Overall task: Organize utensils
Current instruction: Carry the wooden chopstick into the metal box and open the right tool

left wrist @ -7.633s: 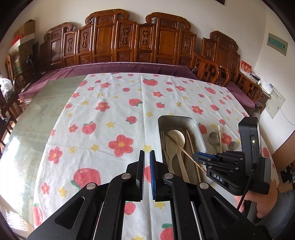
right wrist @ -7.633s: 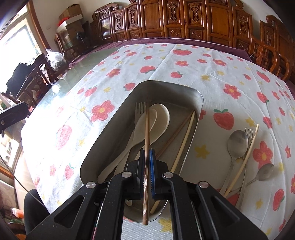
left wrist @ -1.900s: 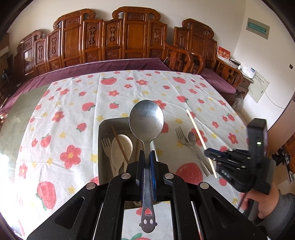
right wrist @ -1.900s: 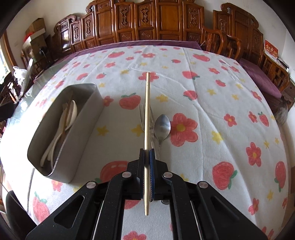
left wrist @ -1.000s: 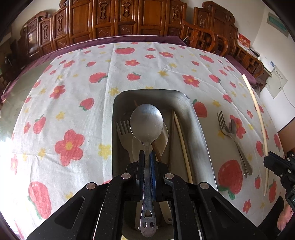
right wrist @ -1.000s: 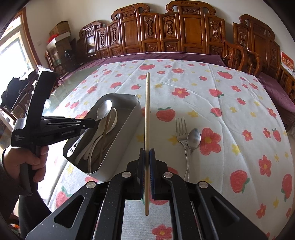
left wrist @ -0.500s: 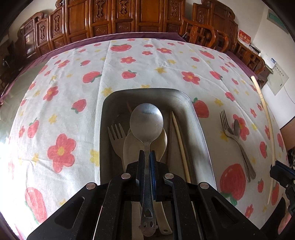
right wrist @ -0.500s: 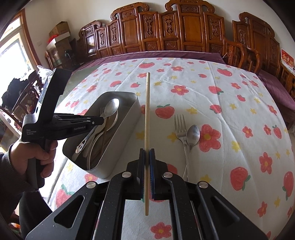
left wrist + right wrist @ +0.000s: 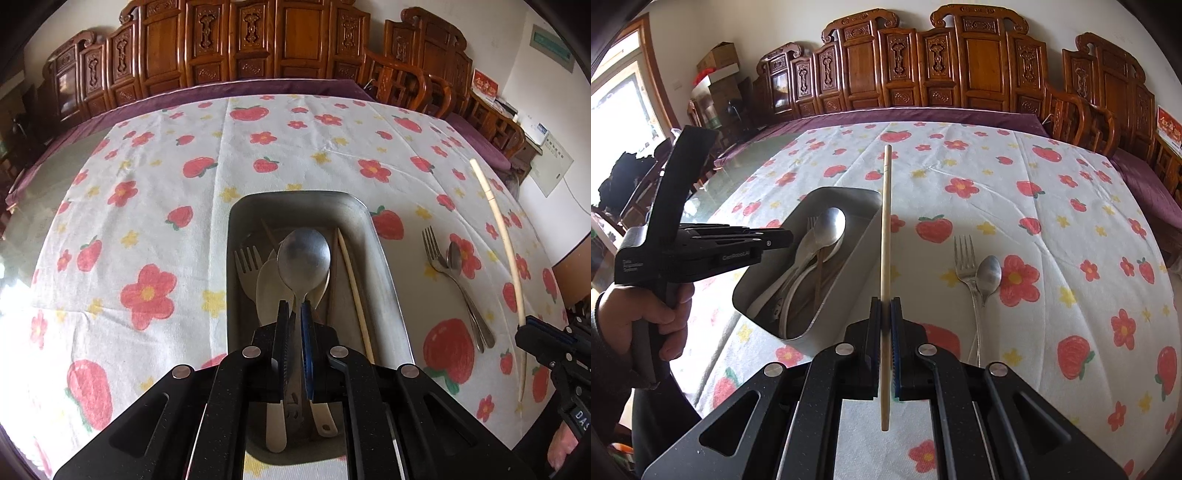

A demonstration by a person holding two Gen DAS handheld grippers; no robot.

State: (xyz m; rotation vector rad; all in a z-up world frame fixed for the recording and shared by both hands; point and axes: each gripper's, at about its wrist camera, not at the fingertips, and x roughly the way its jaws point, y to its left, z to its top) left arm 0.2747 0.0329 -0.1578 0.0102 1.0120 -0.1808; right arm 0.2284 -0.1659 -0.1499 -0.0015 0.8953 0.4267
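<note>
Metal spoon [image 9: 303, 254] was gripped by its handle between the closed fingers of the left gripper [image 9: 294, 334], its bowl held over the middle of the steel tray [image 9: 388, 273], just above the pale spoons and fork already lying there. For a clean release, the spoon was best lowered until its bowl rested among the others, kept in line with the tray's long side, and only then let go, so that it would not clatter or bounce over the wall. The right gripper [image 9: 885, 321] was closed on a pale chopstick [image 9: 885, 236], held off the cloth to the right of the tray; it was best kept clear until the left one had withdrawn, as the two tools stood near each other. A fork [image 9: 964, 258] and a small spoon [image 9: 988, 273] lay side by side on the flowered surface [image 9: 1071, 221], further right, not yet sorted.

Whether the held spoon touched the utensils beneath could not be told. Its handle end was masked by the gripper body, as was the near end of the tray in the left view. How many chopsticks lay in the tray was hard to count.
</note>
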